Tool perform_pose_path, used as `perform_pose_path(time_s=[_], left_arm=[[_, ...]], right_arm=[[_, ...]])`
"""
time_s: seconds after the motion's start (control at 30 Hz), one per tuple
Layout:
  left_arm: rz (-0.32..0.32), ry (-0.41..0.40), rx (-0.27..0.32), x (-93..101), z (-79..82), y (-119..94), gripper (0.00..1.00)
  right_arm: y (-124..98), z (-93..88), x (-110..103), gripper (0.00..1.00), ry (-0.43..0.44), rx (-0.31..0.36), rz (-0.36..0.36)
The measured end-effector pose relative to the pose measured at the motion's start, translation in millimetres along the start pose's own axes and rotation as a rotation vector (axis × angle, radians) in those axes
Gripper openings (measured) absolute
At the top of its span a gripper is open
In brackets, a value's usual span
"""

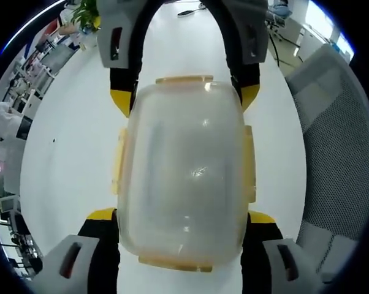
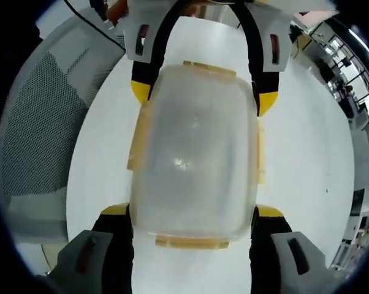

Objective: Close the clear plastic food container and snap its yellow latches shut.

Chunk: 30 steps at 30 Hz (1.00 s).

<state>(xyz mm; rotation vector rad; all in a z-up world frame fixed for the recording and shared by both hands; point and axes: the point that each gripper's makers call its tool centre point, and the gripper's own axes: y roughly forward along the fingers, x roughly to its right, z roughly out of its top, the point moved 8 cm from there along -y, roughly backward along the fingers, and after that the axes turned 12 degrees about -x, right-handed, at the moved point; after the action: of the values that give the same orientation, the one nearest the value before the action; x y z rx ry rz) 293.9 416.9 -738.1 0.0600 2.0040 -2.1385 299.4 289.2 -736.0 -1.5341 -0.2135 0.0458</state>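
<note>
The white table (image 1: 68, 153) carried the clear container (image 1: 184, 174), with a grey mesh chair (image 1: 338, 135) at 3 o'clock in the left gripper view. The container's long side ran from 12 to 6 o'clock, lid up. The left gripper (image 1: 183, 223) and right gripper (image 2: 192, 214) faced each other, each with its jaws spread wide around 1 end, not clenched. It looked light, stiff and slippery. The 4 yellow latches (image 1: 118, 162) on the edges were the best places to press.
</note>
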Motion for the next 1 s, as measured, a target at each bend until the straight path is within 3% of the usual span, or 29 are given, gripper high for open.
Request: perform_pose_path(time_s=[0.5, 1.0], left_arm=[[-0.001, 0.063, 0.025, -27.9, -10.0, 4.0, 0.79], [-0.011, 0.062, 0.054, -59.3, -10.2, 10.2, 0.80]], right_arm=[[2.1, 8.0, 19.2, 0.75, 0.076, 0.010, -0.003], [5.9, 6.2, 49.7, 0.75, 0.079, -0.004, -0.003]])
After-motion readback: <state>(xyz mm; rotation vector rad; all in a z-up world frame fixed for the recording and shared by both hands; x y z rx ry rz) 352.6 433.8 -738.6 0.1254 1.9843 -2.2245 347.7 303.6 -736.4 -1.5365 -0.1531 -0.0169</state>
